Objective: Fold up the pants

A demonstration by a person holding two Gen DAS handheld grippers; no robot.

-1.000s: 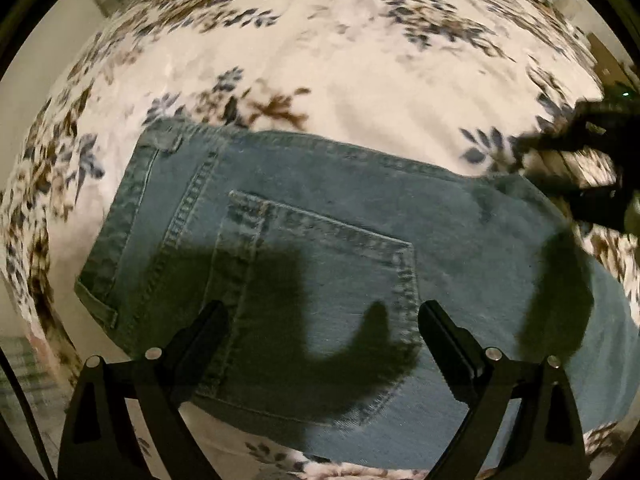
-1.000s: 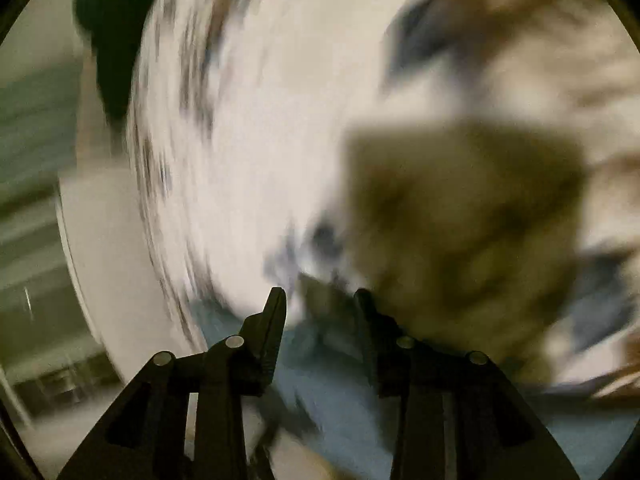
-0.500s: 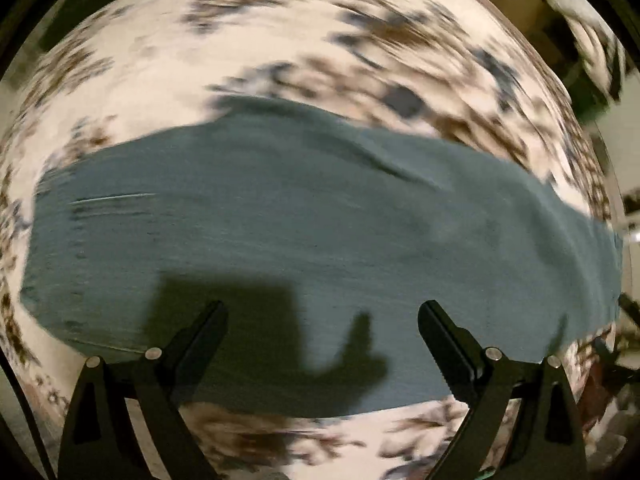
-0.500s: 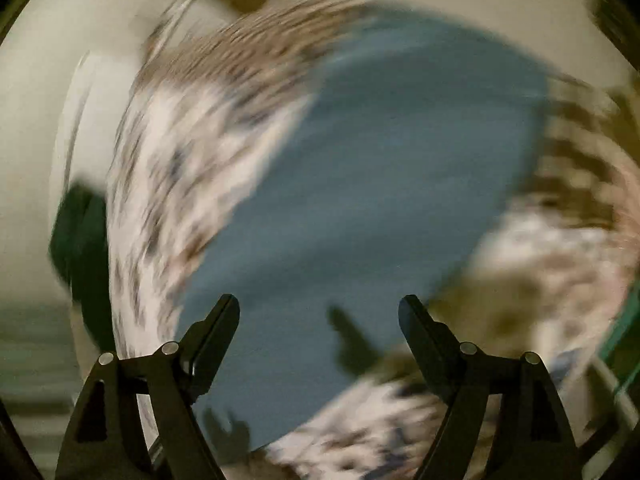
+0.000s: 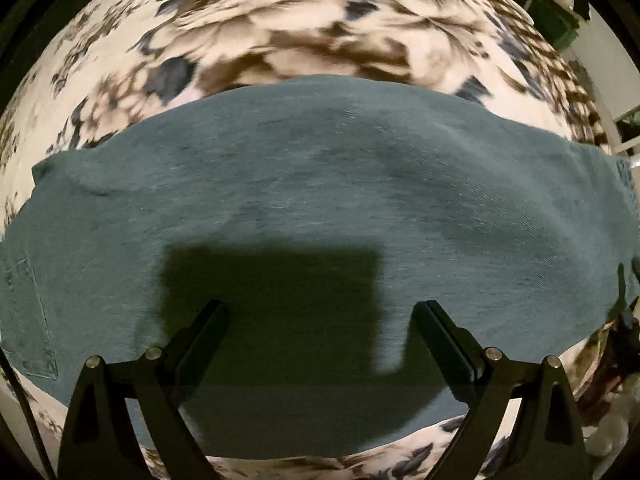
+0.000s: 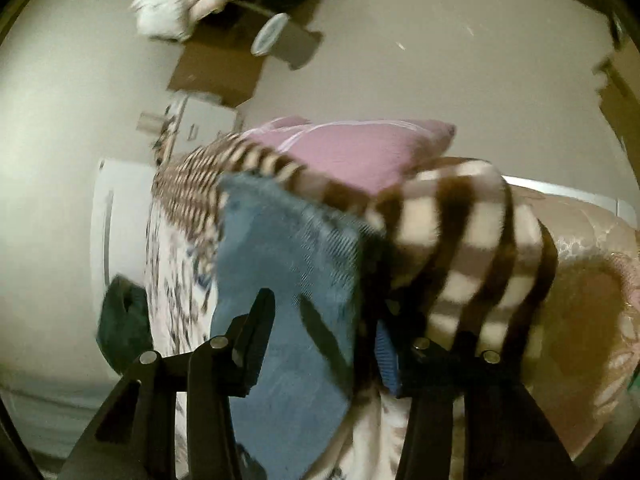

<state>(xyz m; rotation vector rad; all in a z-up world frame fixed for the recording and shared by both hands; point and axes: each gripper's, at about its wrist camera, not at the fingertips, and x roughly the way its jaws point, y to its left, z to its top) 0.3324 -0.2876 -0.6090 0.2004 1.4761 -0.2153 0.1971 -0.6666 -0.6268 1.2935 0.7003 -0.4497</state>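
The blue denim pants (image 5: 320,184) lie flat across a floral bedspread (image 5: 280,28), with a back pocket (image 5: 28,320) at the left edge. My left gripper (image 5: 320,312) points straight down over the leg part, open and empty, and its shadow falls on the denim. In the right wrist view the leg end of the pants (image 6: 288,248) reaches in between the fingers of my right gripper (image 6: 326,312). Its jaws are closing around the denim, and a gap still shows. The right finger is partly lost in shadow.
A brown-and-cream striped blanket (image 6: 460,240) and a pink pillow (image 6: 352,152) lie just past the leg end. A dark green cloth (image 6: 124,312) hangs at the bed's side. Flattened cardboard (image 6: 224,68) and a white bundle (image 6: 172,8) are on the floor beyond.
The left view slid along the pants from the waist and pocket to the legs. The right gripper opened wide, swung round to the leg end, and its jaws have narrowed again.
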